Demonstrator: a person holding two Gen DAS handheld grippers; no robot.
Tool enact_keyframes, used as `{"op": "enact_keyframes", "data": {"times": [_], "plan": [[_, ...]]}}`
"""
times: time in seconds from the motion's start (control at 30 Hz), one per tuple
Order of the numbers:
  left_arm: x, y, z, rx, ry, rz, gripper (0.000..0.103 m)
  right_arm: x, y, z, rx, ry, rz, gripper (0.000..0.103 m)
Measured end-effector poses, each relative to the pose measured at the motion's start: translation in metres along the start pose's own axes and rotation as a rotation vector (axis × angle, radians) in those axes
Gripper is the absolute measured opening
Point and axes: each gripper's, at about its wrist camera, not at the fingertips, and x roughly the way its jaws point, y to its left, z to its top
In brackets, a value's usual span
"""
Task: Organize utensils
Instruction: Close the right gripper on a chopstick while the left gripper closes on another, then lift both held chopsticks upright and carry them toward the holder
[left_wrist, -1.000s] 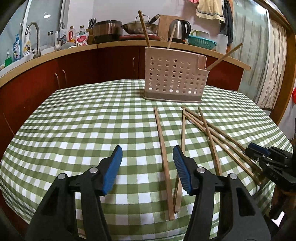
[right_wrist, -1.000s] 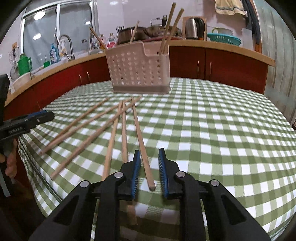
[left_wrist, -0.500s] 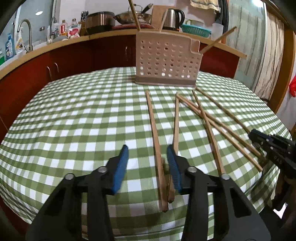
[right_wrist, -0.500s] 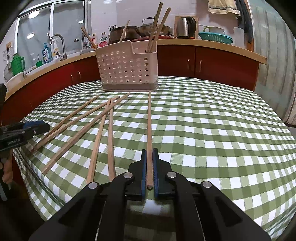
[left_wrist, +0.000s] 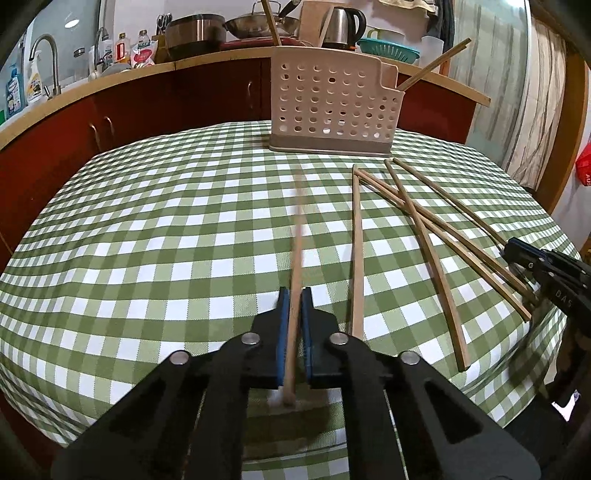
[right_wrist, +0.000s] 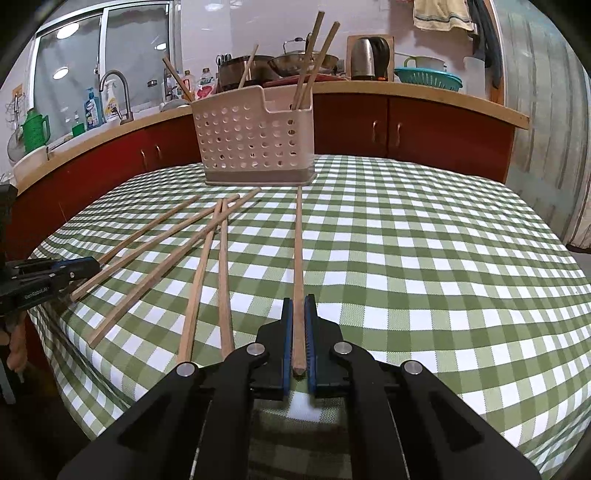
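Observation:
A wooden chopstick (left_wrist: 296, 251), blurred with motion, runs out from my left gripper (left_wrist: 294, 295), whose blue pads are shut on its near end. My right gripper (right_wrist: 298, 301) is shut on another chopstick (right_wrist: 298, 254) that points at the beige perforated holder (right_wrist: 255, 136). That holder (left_wrist: 334, 107) stands at the far side of the table with several chopsticks upright in it. Several loose chopsticks (left_wrist: 424, 236) lie crossed on the green checked cloth (left_wrist: 166, 240) between the two grippers; the same loose chopsticks (right_wrist: 207, 258) show left of the right gripper.
The other gripper appears at each view's edge: the right gripper (left_wrist: 546, 269) by the table's right rim, the left gripper (right_wrist: 48, 277) by the left rim. Behind the table runs a red-fronted counter (right_wrist: 406, 125) with a sink tap (right_wrist: 118, 92), pots and a kettle (left_wrist: 341, 24).
My left jaws closed from wide open onto a chopstick, which now swings in the grip. My right jaws closed on their chopstick, which swung to point straight ahead.

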Motion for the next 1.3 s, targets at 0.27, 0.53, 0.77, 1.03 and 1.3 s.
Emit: {"op": "enact_keyframes", "data": {"times": [0.27,0.53,0.77,1.03,1.3], "plan": [[-0.015,0.000,0.003,0.022,-0.069,0.039,0.006,-0.022,0.005,0.012,-0.006,-0.080,-0.007,0.007],[-0.035,-0.001,0.012,0.042,-0.149,0.071,0.006,-0.041,0.008,0.028,-0.018,-0.152,-0.008,0.007],[-0.058,-0.002,0.023,0.044,-0.231,0.078,0.006,-0.057,0.011,0.040,-0.021,-0.202,-0.011,0.007],[-0.083,0.002,0.038,0.035,-0.310,0.091,0.006,-0.072,0.013,0.053,-0.006,-0.245,-0.006,0.007],[-0.100,0.008,0.051,0.033,-0.360,0.109,0.006,-0.088,0.016,0.066,-0.001,-0.288,-0.005,0.007]]}}
